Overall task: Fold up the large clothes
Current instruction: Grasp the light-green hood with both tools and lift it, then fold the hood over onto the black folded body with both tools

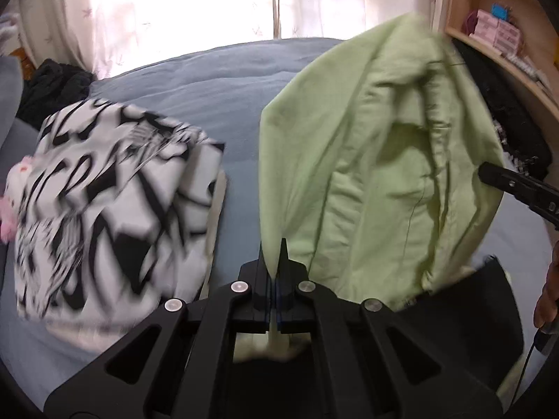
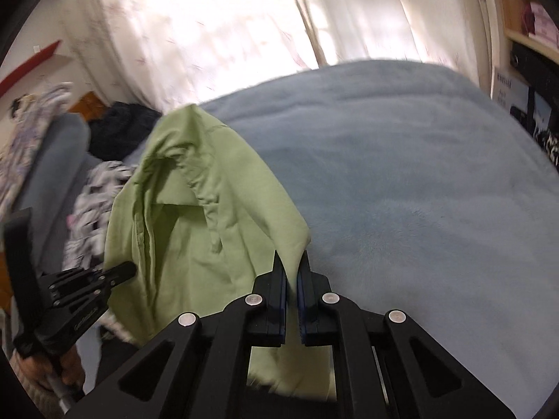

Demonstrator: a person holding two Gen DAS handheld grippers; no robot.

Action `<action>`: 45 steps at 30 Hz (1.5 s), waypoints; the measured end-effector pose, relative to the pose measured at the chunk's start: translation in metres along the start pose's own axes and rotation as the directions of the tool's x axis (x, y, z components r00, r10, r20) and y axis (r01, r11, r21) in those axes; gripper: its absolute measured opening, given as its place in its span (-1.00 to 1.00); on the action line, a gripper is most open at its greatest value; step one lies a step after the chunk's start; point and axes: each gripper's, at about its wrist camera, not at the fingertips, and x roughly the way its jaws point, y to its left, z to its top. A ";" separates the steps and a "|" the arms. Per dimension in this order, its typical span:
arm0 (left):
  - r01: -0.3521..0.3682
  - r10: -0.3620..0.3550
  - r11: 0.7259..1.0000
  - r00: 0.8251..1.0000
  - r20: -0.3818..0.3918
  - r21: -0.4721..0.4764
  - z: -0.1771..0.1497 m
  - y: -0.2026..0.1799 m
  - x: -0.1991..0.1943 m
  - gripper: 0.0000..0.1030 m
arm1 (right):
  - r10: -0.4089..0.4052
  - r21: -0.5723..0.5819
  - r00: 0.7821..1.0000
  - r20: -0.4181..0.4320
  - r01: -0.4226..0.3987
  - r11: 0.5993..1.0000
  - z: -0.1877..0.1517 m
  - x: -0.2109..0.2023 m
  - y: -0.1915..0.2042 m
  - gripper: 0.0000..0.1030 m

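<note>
Green shirt (image 1: 377, 160) held up off the blue bed (image 1: 216, 83), slung between the two tools. Left tool (image 1: 273, 255) clamped tight on one edge of the cloth; right tool (image 2: 291, 265) clamped on another edge, fabric pinched between its pads. Both grips are on cloth only, nothing else caught.

Handling, as I judge it: light woven cotton, thoroughly limp, creases readily, no stiffness except along the collar and button placket. It will sag in the middle between the grips and swing when moved fast. Not slippery, not fragile. Best holds look like the shoulder seams or hem corners, kept taut so the body hangs flat before it is laid down; a pinch on a single layer could slide out.

Left view only: a folded black-and-white patterned garment (image 1: 115, 202) lying on the bed beside the shirt, a dark heap (image 1: 56, 90) behind it, wooden shelves (image 1: 506, 35) at the right, and the right tool's tip reaching into the shirt's edge.

Right view only: the shirt's collar side, wide bare bed beyond, and the hand (image 2: 70, 366) carrying the left tool at lower left.
</note>
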 end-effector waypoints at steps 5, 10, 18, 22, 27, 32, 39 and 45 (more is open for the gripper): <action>0.063 -0.063 0.997 0.998 0.003 -0.048 -0.066 0.026 -0.049 -1.00 | 0.057 -0.050 0.998 0.032 -0.056 0.997 -0.052 -0.060 0.012 -0.90; 0.098 -0.102 0.993 0.993 -0.058 -0.070 -0.151 0.027 -0.057 -1.00 | 0.019 -0.097 1.000 0.008 -0.018 0.995 -0.136 -0.088 0.007 -0.72; 0.118 -0.151 0.979 0.967 -0.204 -0.167 -0.265 0.028 -0.051 -1.00 | -0.162 -0.150 0.972 -0.167 0.138 0.979 -0.291 -0.076 -0.019 0.10; 0.178 -0.223 0.954 0.959 -0.176 -0.239 -0.281 0.036 -0.063 -0.65 | -0.134 -0.088 0.977 -0.166 0.120 0.989 -0.332 -0.097 -0.030 0.10; 0.227 -0.276 0.929 0.952 -0.136 -0.293 -0.291 0.034 -0.082 -0.32 | -0.081 -0.038 0.985 -0.156 0.076 0.996 -0.346 -0.126 -0.024 0.10; 0.319 -0.358 0.895 0.931 -0.076 -0.310 -0.284 0.027 -0.100 -0.19 | -0.008 -0.015 0.989 -0.149 0.006 1.000 -0.326 -0.149 0.002 0.24; 0.384 -0.425 0.857 0.904 -0.050 -0.344 -0.268 0.018 -0.085 -0.15 | 0.072 0.072 0.988 -0.138 -0.062 0.995 -0.303 -0.141 0.018 0.46; 0.367 -0.425 0.839 0.903 -0.064 -0.401 -0.255 0.019 -0.053 -0.15 | 0.132 0.232 0.977 -0.166 -0.091 0.968 -0.298 -0.100 0.005 0.38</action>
